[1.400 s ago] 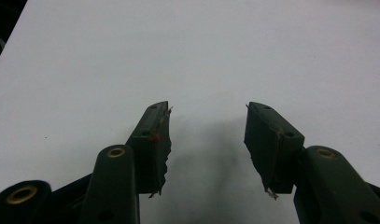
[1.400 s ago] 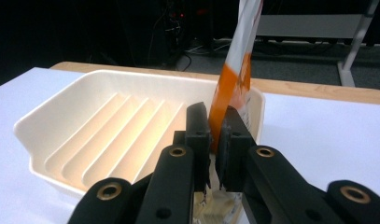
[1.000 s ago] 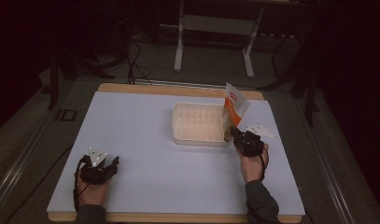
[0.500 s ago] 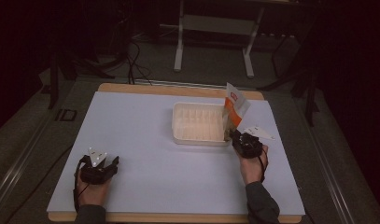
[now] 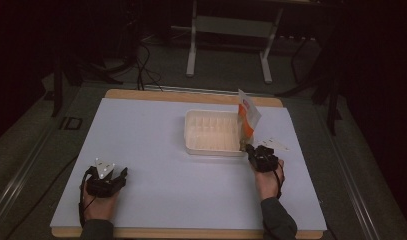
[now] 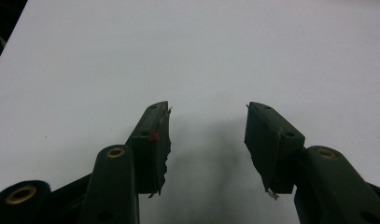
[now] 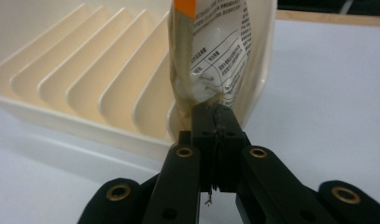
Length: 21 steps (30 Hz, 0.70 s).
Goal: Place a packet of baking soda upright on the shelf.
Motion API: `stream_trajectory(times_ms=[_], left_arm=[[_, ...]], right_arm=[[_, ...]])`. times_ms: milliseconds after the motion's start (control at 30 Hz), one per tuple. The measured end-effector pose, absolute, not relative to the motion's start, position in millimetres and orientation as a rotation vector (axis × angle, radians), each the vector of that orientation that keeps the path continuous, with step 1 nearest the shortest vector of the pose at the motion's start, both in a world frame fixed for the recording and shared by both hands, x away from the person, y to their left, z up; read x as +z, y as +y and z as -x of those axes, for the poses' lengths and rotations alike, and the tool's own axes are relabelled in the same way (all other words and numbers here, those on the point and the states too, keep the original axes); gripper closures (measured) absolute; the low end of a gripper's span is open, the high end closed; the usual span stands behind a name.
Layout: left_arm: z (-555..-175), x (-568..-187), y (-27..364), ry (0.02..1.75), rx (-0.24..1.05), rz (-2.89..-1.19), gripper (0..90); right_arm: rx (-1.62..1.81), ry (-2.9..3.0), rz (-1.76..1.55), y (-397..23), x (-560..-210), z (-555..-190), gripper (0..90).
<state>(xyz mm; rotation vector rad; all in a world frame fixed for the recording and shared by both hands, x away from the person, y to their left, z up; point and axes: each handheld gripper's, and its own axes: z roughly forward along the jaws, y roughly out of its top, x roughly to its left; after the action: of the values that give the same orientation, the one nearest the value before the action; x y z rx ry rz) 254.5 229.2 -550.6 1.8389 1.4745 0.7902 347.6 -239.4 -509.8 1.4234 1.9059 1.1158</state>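
The right claw (image 7: 214,122) has just closed on the packet (image 7: 215,51).

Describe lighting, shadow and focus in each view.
High view: dim, dark surroundings, white table lit. Left gripper view: soft shadow between open black left gripper. Right gripper view: black right gripper blurred close up; printed orange-and-clear pouch sharp, cream ribbed tray evenly lit.

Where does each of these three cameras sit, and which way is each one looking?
High view: above the person's side, looking forward and down on the white table; both forearms and hands show.
Left gripper view: rides the left gripper, looking along its open black jaws at bare tabletop.
Right gripper view: rides the right gripper, pinching an orange-and-white printed pouch.
Shared: high and right gripper views show the cream ribbed plastic tray.
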Motion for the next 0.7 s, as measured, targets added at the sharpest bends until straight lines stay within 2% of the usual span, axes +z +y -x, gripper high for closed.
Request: stream_trajectory(times_ms=[300,567,700], left_arm=[[-254.4,-550.6,229.1,1.474,0.789,-1.840,49.8],[-254.8,-550.7,228.7,1.475,0.790,-1.852,49.8],[-254.7,-550.7,228.8,1.476,0.790,-1.849,49.8]], right_arm=[[1.014,1.949,-1.402,-232.0,-511.3,-357.6,86.7],[1.078,1.945,-1.328,-233.8,-501.9,-343.2,68.4],[1.120,1.886,-1.301,-233.0,-487.2,-342.1,69.1]])
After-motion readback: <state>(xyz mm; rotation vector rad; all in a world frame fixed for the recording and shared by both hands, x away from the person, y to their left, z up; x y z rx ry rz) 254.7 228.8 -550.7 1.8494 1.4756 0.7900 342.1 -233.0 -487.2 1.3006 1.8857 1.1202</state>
